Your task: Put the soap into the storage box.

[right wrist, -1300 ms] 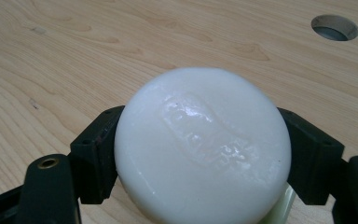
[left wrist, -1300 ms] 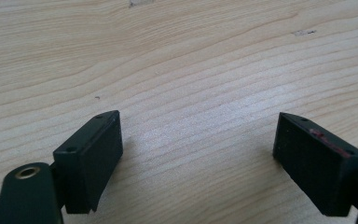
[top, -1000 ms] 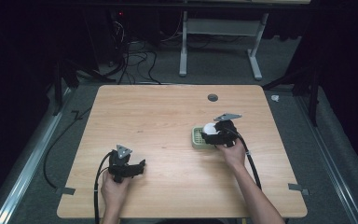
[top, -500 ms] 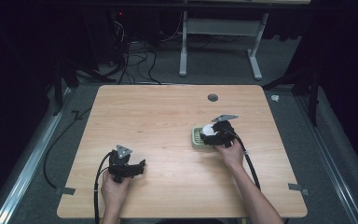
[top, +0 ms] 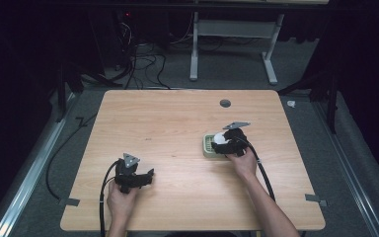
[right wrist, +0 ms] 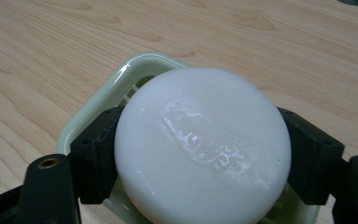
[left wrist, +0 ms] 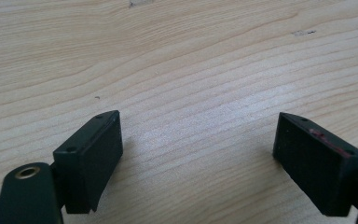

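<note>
The round white soap bar [right wrist: 203, 149] sits clamped between the two black jaws of the right gripper [right wrist: 203, 154], directly over the pale green soap dish [right wrist: 98, 100]. Whether the bar rests on the dish or hangs just above it cannot be told. In the high view the soap [top: 220, 138] and the dish [top: 208, 146] lie on the right half of the desk [top: 177, 123], with the right gripper [top: 229, 142] over them.

Judging by this, the placing is nearly done or the lifting has only begun; which of the two the pictures do not settle. Either way the grip has not been let go.

The soap is smooth, glossy and slightly waxy, a thick disc with rounded edges and a raised stamped mark on its top face. The dish is a glossy rounded-corner square of plastic with a raised rim and a slatted floor. The desk is light wood-grain laminate, matt, with a dark round grommet [top: 225, 103] near its far edge.

The left gripper [left wrist: 198, 154] rests low over bare desk near the person's side, its jaws spread wide with nothing between them; in the high view it [top: 145, 177] lies well apart from the dish.
</note>
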Motion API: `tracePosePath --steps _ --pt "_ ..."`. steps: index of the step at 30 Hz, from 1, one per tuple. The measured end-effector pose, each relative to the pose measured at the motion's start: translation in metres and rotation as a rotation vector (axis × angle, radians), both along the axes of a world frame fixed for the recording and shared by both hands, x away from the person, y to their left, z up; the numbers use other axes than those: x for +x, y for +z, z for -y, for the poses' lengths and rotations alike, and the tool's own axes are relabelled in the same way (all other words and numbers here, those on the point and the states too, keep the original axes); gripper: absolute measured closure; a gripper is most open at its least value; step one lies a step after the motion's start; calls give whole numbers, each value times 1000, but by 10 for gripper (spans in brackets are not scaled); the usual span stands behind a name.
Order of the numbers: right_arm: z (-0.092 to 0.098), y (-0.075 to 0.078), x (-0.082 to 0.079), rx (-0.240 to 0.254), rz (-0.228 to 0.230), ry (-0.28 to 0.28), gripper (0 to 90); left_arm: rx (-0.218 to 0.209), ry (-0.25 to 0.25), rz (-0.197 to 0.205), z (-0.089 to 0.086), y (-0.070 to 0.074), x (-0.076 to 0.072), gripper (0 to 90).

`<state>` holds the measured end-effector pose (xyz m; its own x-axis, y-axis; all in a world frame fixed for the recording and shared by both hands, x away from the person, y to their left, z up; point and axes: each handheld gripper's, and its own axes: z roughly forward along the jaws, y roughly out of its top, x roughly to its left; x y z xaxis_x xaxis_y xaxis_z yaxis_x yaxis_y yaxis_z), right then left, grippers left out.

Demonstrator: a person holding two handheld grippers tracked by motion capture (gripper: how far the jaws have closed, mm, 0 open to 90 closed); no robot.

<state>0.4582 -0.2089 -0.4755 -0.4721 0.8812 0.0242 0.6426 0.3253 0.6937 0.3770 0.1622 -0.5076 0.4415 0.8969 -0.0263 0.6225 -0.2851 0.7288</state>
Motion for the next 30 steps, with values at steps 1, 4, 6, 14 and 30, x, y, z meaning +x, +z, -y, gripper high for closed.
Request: tracePosePath --steps 1,4,6,14,30 --pt "0 0 0 -1 0 0 246 1 0 -2 0 0 0 162" --pt "0 -2 1 2 -1 -1 246 0 0 -2 0 0 0 162" --pt "0 -2 1 -6 -10 -2 246 0 0 -2 0 0 0 162" --pt "1 -5 3 -9 -14 -8 244 0 0 -1 0 0 0 162" --pt "10 5 -1 54 9 -10 208 0 0 -1 0 0 0 162"
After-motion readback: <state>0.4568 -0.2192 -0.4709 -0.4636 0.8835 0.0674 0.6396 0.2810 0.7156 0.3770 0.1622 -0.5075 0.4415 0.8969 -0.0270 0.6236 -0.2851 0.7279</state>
